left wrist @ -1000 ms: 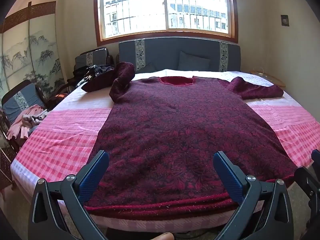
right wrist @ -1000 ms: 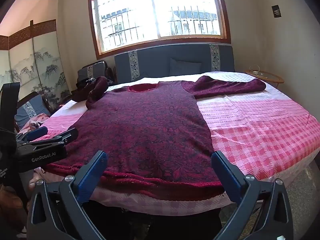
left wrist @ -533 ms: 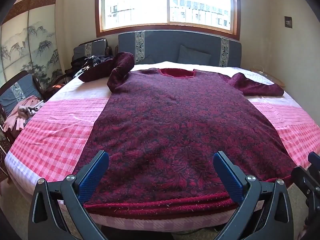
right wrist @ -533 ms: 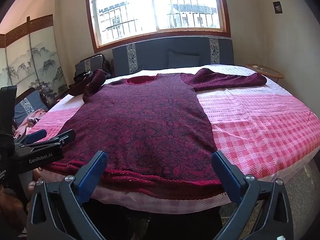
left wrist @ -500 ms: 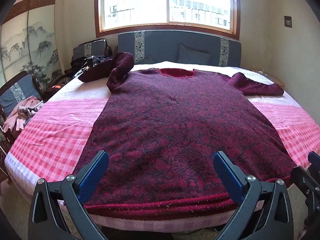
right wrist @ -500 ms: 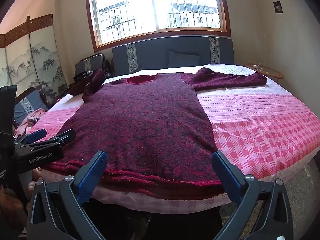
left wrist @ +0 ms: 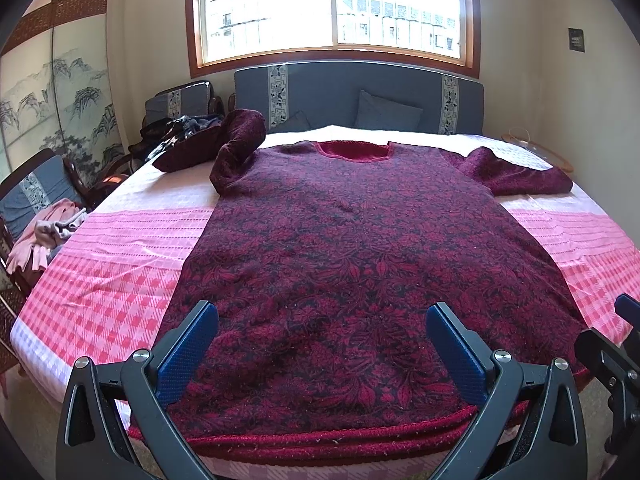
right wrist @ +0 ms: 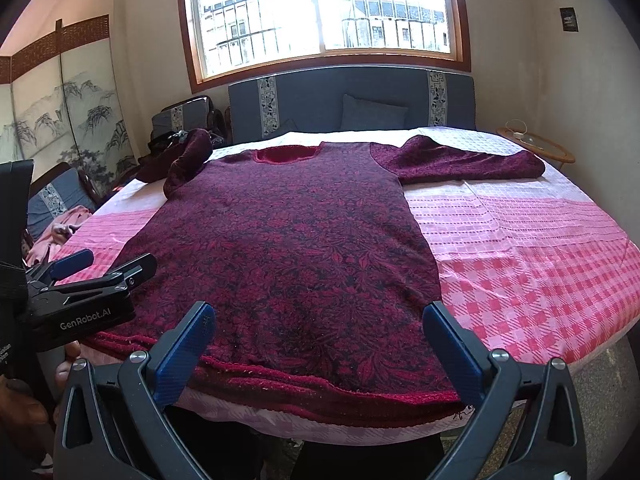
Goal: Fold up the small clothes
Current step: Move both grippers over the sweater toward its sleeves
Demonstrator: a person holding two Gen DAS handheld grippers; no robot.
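Observation:
A dark red floral sweater lies flat on the pink checked bed, hem toward me; it also shows in the right wrist view. Its left sleeve is bunched up near the collar. Its right sleeve lies stretched out to the right. My left gripper is open and empty, just above the hem. My right gripper is open and empty above the hem's right part. The left gripper also shows in the right wrist view.
A blue headboard with a pillow stands at the far end under a window. Chairs with piled clothes stand left of the bed. A round side table stands at the far right. A painted screen covers the left wall.
Both grippers have moved slightly forward and up over the hem, so the sweater looks a little nearer. Both stay open. The sweater has not moved.

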